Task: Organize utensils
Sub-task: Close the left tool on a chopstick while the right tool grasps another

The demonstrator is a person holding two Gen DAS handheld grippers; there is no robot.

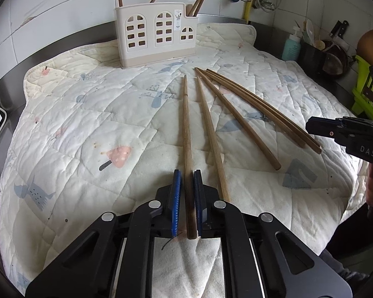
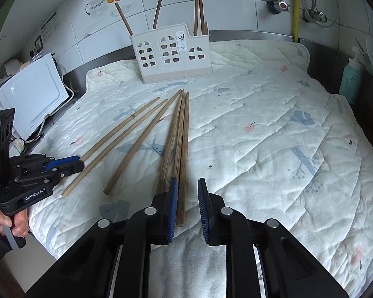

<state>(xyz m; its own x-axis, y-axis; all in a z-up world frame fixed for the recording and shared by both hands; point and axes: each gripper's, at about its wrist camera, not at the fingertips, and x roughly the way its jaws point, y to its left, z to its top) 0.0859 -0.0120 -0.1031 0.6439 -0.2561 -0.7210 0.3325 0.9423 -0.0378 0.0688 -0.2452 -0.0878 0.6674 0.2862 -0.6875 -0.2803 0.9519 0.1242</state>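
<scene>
Quilted mat (image 2: pixel 261 129) on counter; teal bottle (image 2: pixel 351 79); white appliance (image 2: pixel 34 92).

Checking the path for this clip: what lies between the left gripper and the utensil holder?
In the left wrist view, the chopstick between the left gripper's fingers runs toward the utensil holder; past its tip there is only bare quilted cloth.

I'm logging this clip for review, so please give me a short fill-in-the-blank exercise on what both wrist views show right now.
1. The left hand-held gripper has its blue pads around one long brown wooden chopstick, the ____ most of those lying flat.
2. The right hand-held gripper is ____.
3. The chopsticks lie on a white quilted ____.
4. The cream plastic utensil holder has arched ____ cut-outs.

Missing words: left; open; cloth; window
</scene>
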